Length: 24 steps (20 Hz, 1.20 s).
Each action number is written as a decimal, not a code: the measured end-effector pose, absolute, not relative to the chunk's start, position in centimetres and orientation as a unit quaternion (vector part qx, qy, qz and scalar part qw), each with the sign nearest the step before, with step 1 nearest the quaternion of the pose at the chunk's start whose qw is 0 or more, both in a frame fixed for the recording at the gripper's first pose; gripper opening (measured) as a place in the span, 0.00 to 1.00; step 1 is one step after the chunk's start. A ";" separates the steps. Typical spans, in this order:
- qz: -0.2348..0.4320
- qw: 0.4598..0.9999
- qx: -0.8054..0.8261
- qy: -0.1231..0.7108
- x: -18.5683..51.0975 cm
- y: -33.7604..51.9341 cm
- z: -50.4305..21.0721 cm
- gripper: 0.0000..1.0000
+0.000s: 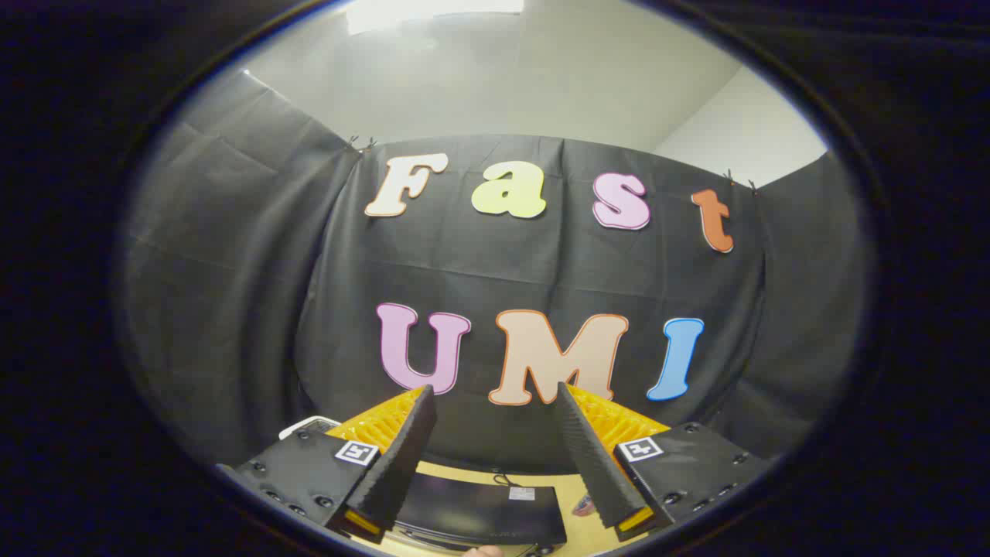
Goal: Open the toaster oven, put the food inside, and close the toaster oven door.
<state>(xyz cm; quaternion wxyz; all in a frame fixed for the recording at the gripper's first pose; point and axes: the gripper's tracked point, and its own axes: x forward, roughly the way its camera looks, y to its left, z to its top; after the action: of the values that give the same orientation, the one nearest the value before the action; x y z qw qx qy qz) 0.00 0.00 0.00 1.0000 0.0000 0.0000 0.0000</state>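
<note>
While the black cloth wall (479, 271) rises far ahead, the gripper (495, 402) is held high, its fingers (402, 456) spread wide with nothing between them. Below and between them sits the dark toaster oven (479, 510), seen from above on a tan table (572, 495). Something small and reddish (584, 507) lies just beside the oven; what it is I cannot tell.
</note>
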 end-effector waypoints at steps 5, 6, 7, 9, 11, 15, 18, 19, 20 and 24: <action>-0.003 1.000 -0.005 0.026 0.0 0.8 -1.8 0.97; -0.004 1.000 -0.003 0.028 0.0 1.0 -2.2 0.97; -0.005 1.000 -0.001 0.030 0.1 1.2 -2.5 0.97; -0.007 0.999 0.002 0.033 0.2 1.3 -3.1 0.97; -0.010 0.999 0.008 0.037 0.6 1.4 -3.5 0.97; -0.017 0.999 0.025 0.042 1.0 2.1 -5.0 0.97; -0.019 0.996 0.045 0.076 1.7 3.3 -9.5 0.97; -0.023 0.994 0.047 0.092 1.9 3.5 -11.1 0.97; -0.028 0.993 0.047 0.107 1.8 3.7 -13.0 0.97; -0.035 0.985 0.037 0.168 2.1 4.5 -20.1 0.97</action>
<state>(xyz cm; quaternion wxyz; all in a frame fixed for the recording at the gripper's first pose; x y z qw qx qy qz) 2.06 4.49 -20.05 0.9845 0.0369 0.1677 -0.0354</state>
